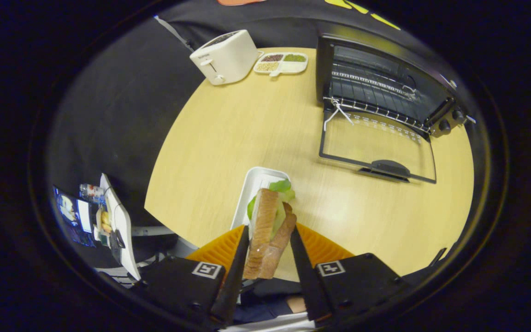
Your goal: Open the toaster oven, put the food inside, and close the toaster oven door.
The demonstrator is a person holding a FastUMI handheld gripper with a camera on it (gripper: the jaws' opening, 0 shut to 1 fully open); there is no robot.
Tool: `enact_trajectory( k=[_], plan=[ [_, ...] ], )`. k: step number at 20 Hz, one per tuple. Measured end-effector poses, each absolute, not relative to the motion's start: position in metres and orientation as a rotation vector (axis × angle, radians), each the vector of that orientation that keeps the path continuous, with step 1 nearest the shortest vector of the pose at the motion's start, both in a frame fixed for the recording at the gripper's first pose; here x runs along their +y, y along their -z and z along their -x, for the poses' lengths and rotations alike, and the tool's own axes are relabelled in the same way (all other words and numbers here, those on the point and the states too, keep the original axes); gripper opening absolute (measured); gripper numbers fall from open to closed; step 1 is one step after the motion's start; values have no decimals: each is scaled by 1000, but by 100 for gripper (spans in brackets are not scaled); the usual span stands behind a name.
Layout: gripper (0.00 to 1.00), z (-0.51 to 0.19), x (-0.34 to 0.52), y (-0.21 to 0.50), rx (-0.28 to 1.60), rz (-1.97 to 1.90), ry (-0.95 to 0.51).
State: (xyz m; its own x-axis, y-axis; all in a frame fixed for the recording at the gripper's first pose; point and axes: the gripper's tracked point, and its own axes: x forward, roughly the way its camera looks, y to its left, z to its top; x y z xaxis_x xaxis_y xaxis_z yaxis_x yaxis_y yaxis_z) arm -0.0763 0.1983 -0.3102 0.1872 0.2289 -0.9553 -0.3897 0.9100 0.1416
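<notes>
The sandwich [268, 230] hides much of the white tray [256, 184] behind it, and its lower end drops out of sight between the fingers at the bottom centre of the frame. The claw [269, 240] is clenched on the sandwich, narrowly parted, both fingers pressing its bread sides and holding it above the wooden surface [256, 129]. At upper right the toaster oven [380, 83] stands with its glass door [376, 147] folded down flat. A white toaster [225, 56] and a divided dish [281, 63] sit at upper centre.
</notes>
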Motion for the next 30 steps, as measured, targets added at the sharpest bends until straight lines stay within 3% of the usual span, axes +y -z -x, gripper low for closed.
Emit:
enact_trajectory(
  k=[3,5,14,22,30],
  plan=[
    [42,79,200,310,1306,143,-466],
    [39,80,200,308,1310,123,-459],
    [37,80,206,283,1290,-15,-486],
    [37,59,199,232,1088,-176,-596],
    [37,-6,163,232,921,-414,-610]
  ],
)
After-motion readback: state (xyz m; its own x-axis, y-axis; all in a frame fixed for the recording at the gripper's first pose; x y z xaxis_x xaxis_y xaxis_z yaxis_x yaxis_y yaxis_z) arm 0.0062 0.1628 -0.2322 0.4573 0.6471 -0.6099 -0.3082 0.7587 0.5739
